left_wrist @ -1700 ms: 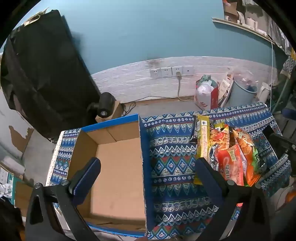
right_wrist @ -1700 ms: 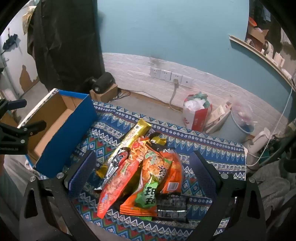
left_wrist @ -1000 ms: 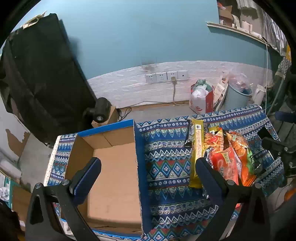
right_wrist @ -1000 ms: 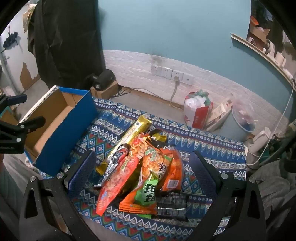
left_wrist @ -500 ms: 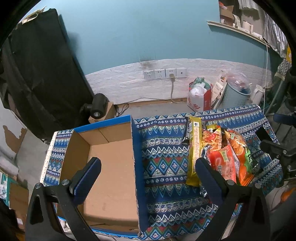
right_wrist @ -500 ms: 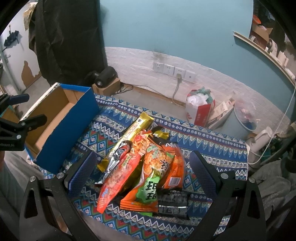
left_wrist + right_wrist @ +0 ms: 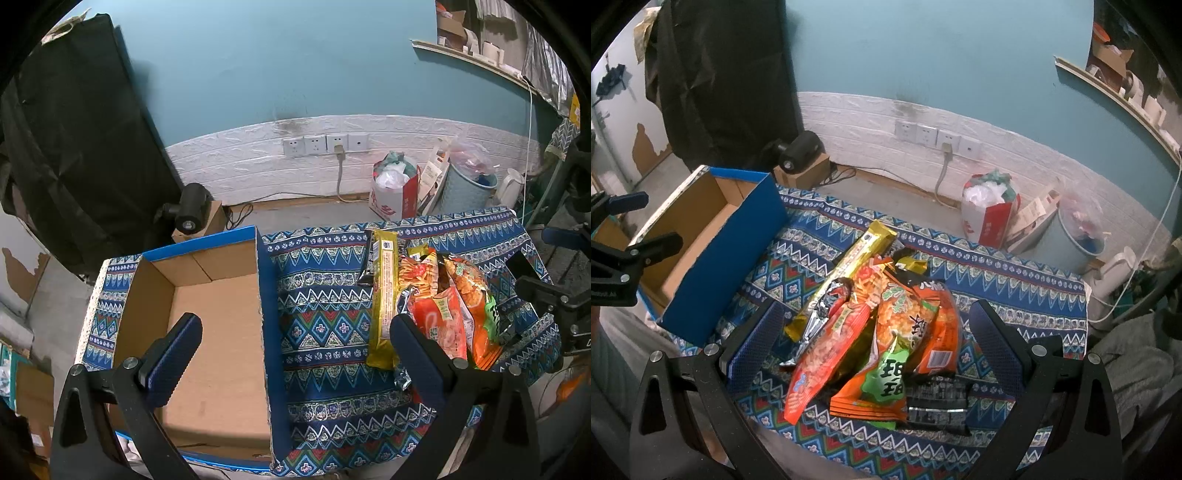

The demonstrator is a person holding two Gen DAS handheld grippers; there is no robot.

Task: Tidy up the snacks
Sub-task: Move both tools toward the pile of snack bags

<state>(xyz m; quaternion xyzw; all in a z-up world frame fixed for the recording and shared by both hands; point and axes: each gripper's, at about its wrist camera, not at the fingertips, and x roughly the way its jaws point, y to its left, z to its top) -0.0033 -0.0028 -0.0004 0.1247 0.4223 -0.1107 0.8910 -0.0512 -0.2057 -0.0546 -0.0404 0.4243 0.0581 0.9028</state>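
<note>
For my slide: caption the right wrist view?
Open right gripper above snack packets piled beside an empty cardboard box.

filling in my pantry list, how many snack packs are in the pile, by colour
gold long pack: 1
silver foil pack: 1
red-orange bags: 4, counting those clearly separate
black packs: 2
total: 8, though overlap may hide more

The green-and-orange snack bag [image 7: 886, 373] bears two large white Chinese characters. The red bag [image 7: 988, 218] on the floor carries white marks, too blurred to read.
</note>
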